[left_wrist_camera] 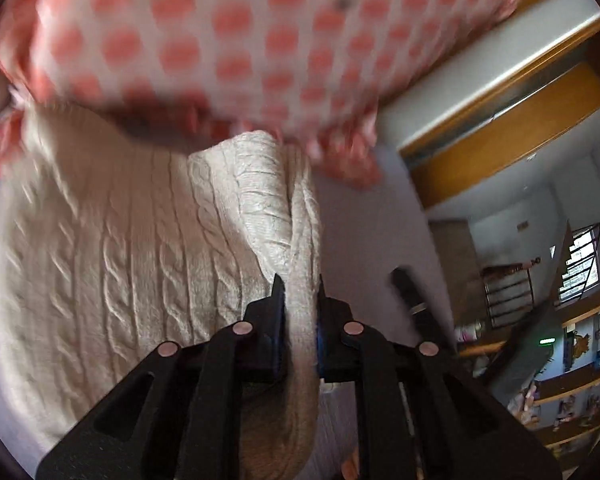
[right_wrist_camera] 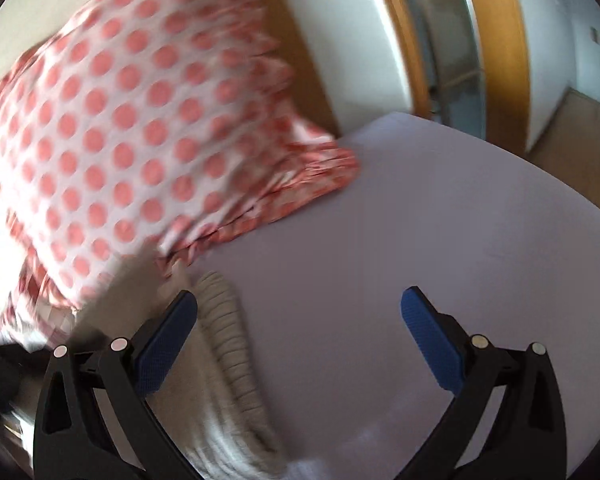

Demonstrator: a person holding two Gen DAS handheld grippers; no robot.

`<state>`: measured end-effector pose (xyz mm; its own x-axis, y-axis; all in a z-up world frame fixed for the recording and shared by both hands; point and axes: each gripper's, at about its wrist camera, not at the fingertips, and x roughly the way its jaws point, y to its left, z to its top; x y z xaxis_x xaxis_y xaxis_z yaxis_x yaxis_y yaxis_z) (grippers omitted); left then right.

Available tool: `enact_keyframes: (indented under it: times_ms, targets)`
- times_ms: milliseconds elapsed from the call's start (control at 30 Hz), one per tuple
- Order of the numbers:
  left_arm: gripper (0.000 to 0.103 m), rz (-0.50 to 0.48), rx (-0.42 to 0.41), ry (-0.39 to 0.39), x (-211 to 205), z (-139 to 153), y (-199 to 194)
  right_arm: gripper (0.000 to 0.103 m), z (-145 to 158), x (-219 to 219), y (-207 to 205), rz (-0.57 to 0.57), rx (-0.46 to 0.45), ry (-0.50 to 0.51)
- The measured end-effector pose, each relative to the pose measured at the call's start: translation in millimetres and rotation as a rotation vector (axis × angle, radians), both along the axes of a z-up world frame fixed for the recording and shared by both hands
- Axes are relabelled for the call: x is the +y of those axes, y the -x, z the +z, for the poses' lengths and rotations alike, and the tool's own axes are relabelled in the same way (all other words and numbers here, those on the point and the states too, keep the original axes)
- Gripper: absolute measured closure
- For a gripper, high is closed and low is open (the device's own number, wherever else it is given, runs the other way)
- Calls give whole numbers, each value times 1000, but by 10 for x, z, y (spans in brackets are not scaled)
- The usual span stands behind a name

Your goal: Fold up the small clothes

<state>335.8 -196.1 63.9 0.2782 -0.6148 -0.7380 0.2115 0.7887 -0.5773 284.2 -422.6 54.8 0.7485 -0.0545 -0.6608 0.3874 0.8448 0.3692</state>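
Left claw (left_wrist_camera: 299, 280) is clenched on a raised fold of the cream cable-knit sweater (left_wrist_camera: 112, 248), whose body lies spread on the pale lilac bed (right_wrist_camera: 400, 216). Right claw (right_wrist_camera: 299, 300) hangs released above the bed, its left finger just beside the sweater's ribbed edge (right_wrist_camera: 228, 320), nothing between the pads. A polka-dot pillow (right_wrist_camera: 112, 132) lies beyond, overlapping the sweater's far end. Folding appears to be midway: one edge is lifted, not yet laid over, and smoothing and further folds remain.
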Motion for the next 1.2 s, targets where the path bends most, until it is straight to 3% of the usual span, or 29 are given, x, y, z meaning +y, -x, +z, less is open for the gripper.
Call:
enact_keyframes:
  times_ms: [167,267,333,367,433,467,500,533,633,733,833,900,1000,1033,1100,1200]
  targets:
    - [90,-57,-40,-30,-266,-89,63,1,30,-54,43,-15,-19,10]
    - [81,-111,-25,-7,-294,-144,72,1,40,-19,49,-12,-24,44]
    - [77,-127,-14,124,-134,-95,106,1,15,-55,52,-16,-30,32]
    - [77,-161,17,264,-11,-64,110,1,5,-60,65,-17,-31,28]
    - [63,-163,16,395,311,67,182,1,-10,-81,69,-14,-39,22]
    - [50,-148,-24,378,443,146,226,1,-4,-69,77,0,-55,19]
    - [43,-118,-82,318,581,255,263,1,14,-50,85,21,-77,13]
    - [43,-67,-152,205,781,345,324,4,55,-10,108,55,-116,5]
    - [42,9,-208,22,1186,379,421,9,195,217,149,206,-204,4]
    - [40,24,-185,4,1423,303,430,16,305,653,169,444,-242,-18]
    - [36,9,-177,24,1519,253,469,24,269,1145,159,649,-165,23]
    - [36,-25,-181,40,1493,220,492,25,195,1308,160,705,-110,66]
    - [34,-84,-235,32,1347,219,582,26,26,1336,114,675,-5,140]
    - [32,-97,-251,16,1282,229,608,31,-106,1268,11,616,80,184]
    - [32,-117,-267,-22,1184,214,646,31,-203,1090,-55,596,81,144]
    - [32,-101,-256,-19,1197,205,623,31,-145,1061,-112,573,102,151]
